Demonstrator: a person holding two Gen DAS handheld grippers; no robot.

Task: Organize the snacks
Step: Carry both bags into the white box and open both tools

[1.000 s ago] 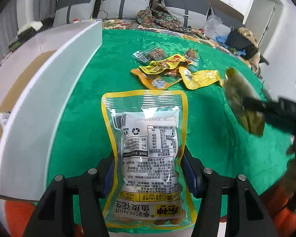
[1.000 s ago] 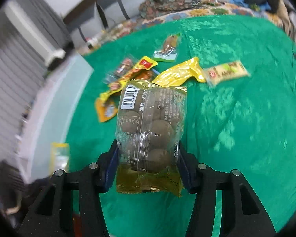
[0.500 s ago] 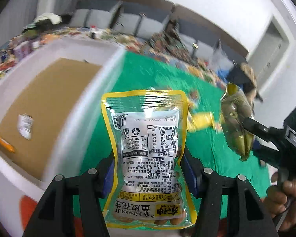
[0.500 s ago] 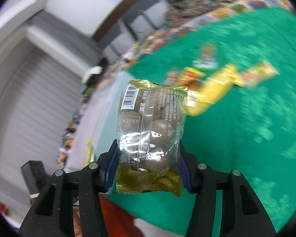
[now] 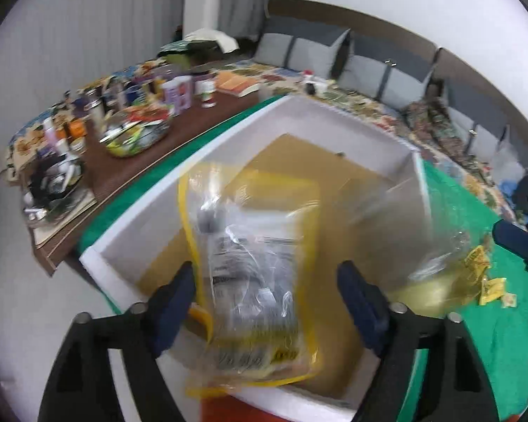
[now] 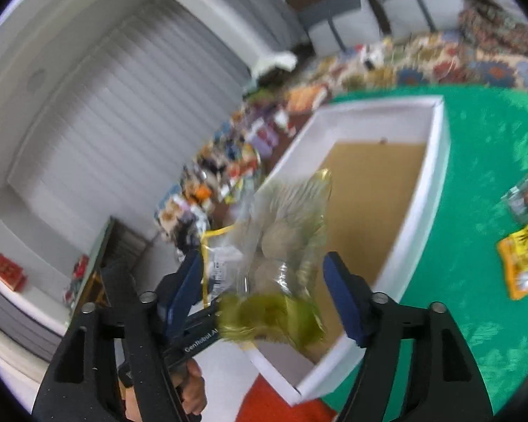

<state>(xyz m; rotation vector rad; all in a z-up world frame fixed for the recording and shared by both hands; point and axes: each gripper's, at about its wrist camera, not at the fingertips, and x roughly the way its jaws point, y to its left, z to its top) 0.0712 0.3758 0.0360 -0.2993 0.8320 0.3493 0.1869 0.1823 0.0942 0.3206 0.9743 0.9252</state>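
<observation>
Tools (image 5: 265, 302) (image 6: 264, 292) over white box (image 5: 334, 112), green tablecloth (image 5: 475, 211)

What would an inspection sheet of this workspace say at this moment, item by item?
Surface: green tablecloth, patterned.
Job's things: white box with a brown cardboard bottom; peanut bag, blurred, over the box; clear packet of brown balls, blurred, over the box's near end.
Clutter: yellow snack packets lying on the cloth beside the box.
Grippers: left tongs open, the peanut bag between the jaws; right tongs open, the packet of balls between the jaws.
Cables: nothing seen.
Surroundings: wooden side table crowded with bottles and jars; grey cushions along the wall.
</observation>
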